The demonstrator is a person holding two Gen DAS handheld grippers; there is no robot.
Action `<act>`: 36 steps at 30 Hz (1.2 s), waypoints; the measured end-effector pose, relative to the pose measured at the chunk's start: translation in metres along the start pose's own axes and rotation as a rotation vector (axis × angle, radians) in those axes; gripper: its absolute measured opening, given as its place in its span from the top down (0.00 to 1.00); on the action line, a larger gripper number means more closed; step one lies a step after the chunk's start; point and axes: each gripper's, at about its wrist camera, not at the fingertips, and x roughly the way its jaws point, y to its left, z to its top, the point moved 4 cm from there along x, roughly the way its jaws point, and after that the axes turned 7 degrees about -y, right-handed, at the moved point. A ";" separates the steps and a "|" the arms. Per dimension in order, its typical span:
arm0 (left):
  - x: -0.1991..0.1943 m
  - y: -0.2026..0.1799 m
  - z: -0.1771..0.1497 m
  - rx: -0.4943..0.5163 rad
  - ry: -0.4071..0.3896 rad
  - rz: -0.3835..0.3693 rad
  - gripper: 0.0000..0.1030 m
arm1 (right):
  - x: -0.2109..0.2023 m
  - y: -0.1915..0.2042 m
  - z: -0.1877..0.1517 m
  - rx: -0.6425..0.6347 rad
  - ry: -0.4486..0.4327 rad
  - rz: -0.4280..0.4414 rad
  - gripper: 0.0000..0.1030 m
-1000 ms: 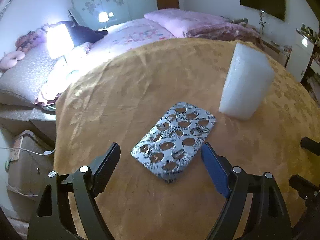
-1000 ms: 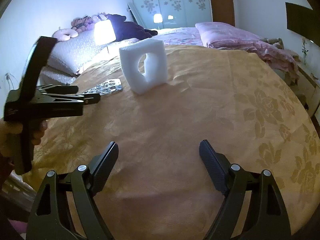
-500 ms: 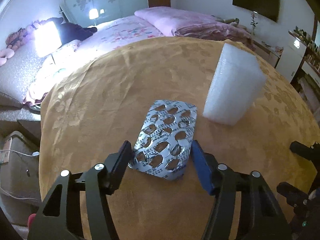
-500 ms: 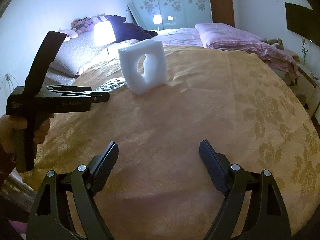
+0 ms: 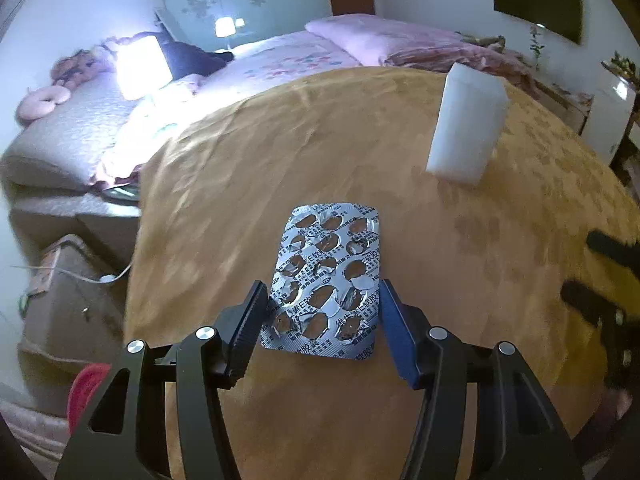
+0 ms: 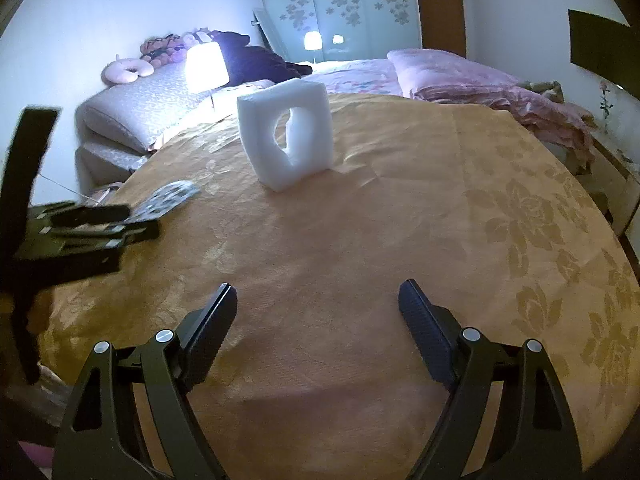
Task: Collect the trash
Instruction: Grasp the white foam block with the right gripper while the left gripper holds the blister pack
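Note:
An empty silver blister pack (image 5: 330, 280) is held by its near end between the fingers of my left gripper (image 5: 324, 316), which is shut on it just above the round table (image 5: 240, 184). In the right wrist view the pack (image 6: 170, 198) sticks out of the left gripper (image 6: 120, 220) at the left. A white foam block (image 5: 466, 124) with a hole stands upright farther back; it also shows in the right wrist view (image 6: 288, 142). My right gripper (image 6: 316, 320) is open and empty over the table's near part.
The table wears a golden floral cloth (image 6: 520, 220). A bed with pink bedding (image 5: 360, 44) lies behind, a lit lamp (image 5: 138, 66) at the left. A low cabinet with a cable (image 5: 60, 272) stands below the table's left edge.
My left gripper moved forward around the blister pack and closed on its sides, and the pack now points straight ahead. The right gripper has stayed still.

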 end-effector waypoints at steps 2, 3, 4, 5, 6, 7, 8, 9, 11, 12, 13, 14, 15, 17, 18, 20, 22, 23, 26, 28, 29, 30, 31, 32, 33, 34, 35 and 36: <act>-0.008 0.003 -0.008 -0.012 -0.004 0.013 0.47 | 0.000 0.001 -0.001 -0.005 -0.002 -0.007 0.22; -0.013 0.005 -0.013 -0.024 -0.006 0.013 0.47 | 0.000 0.002 -0.001 -0.010 -0.002 -0.012 0.22; -0.016 0.007 -0.016 -0.035 -0.008 0.013 0.47 | 0.001 0.002 -0.001 -0.013 -0.001 -0.017 0.22; -0.019 0.008 -0.020 -0.044 -0.012 0.017 0.47 | 0.001 0.003 -0.001 -0.015 0.000 -0.021 0.22; -0.023 0.010 -0.023 -0.052 -0.018 0.022 0.47 | 0.002 0.003 -0.001 -0.017 0.004 -0.026 0.22; -0.026 0.011 -0.026 -0.059 -0.023 0.028 0.47 | 0.003 0.003 0.000 -0.017 0.009 -0.025 0.21; -0.027 0.012 -0.028 -0.065 -0.026 0.030 0.47 | 0.003 0.003 0.001 -0.013 0.015 -0.020 0.20; -0.029 0.013 -0.031 -0.079 -0.027 0.032 0.47 | 0.004 0.003 0.003 -0.007 0.022 -0.015 0.19; -0.031 0.015 -0.034 -0.113 -0.025 0.028 0.47 | 0.007 0.002 0.006 0.001 0.036 -0.012 0.18; -0.031 0.016 -0.035 -0.120 -0.025 0.028 0.47 | 0.010 0.002 0.008 -0.006 0.047 -0.015 0.18; -0.032 0.016 -0.035 -0.122 -0.027 0.029 0.47 | 0.012 0.003 0.009 -0.013 0.055 -0.020 0.18; -0.032 0.016 -0.035 -0.120 -0.029 0.031 0.47 | 0.016 0.003 0.013 -0.020 0.064 -0.023 0.18; -0.032 0.016 -0.036 -0.118 -0.032 0.033 0.47 | 0.019 0.003 0.017 -0.022 0.065 -0.024 0.18; -0.032 0.015 -0.036 -0.115 -0.038 0.035 0.47 | 0.021 0.003 0.026 -0.026 0.048 -0.029 0.16; -0.032 0.015 -0.036 -0.116 -0.041 0.034 0.47 | 0.023 0.004 0.031 -0.034 0.032 -0.032 0.14; -0.032 0.015 -0.036 -0.126 -0.043 0.030 0.47 | 0.026 0.007 0.041 -0.053 0.005 -0.037 0.10; -0.032 0.015 -0.037 -0.126 -0.042 0.029 0.47 | 0.029 0.010 0.051 -0.070 -0.014 -0.029 0.08; -0.032 0.015 -0.037 -0.126 -0.042 0.028 0.47 | 0.031 0.012 0.056 -0.077 -0.020 -0.020 0.07; -0.032 0.015 -0.037 -0.128 -0.044 0.027 0.47 | 0.041 0.015 0.067 -0.102 -0.024 -0.010 0.07; -0.032 0.015 -0.037 -0.130 -0.044 0.025 0.47 | 0.047 0.015 0.074 -0.114 -0.022 -0.011 0.07; -0.032 0.015 -0.037 -0.131 -0.045 0.023 0.47 | 0.051 0.015 0.077 -0.122 -0.022 -0.011 0.07; -0.033 0.015 -0.038 -0.131 -0.045 0.021 0.47 | 0.053 0.016 0.079 -0.128 -0.022 -0.008 0.07; -0.033 0.015 -0.038 -0.131 -0.046 0.020 0.47 | 0.058 0.018 0.082 -0.145 -0.020 -0.001 0.07; -0.033 0.015 -0.038 -0.131 -0.047 0.019 0.47 | 0.061 0.019 0.084 -0.157 -0.019 0.000 0.07; -0.033 0.014 -0.038 -0.131 -0.048 0.017 0.47 | 0.064 0.022 0.086 -0.170 -0.020 0.001 0.07; -0.033 0.014 -0.038 -0.131 -0.048 0.016 0.47 | 0.066 0.023 0.088 -0.178 -0.020 0.006 0.07; -0.033 0.015 -0.038 -0.131 -0.048 0.015 0.47 | 0.070 0.024 0.090 -0.187 -0.018 0.012 0.07; -0.033 0.015 -0.039 -0.131 -0.049 0.014 0.47 | 0.073 0.025 0.091 -0.195 -0.014 0.019 0.07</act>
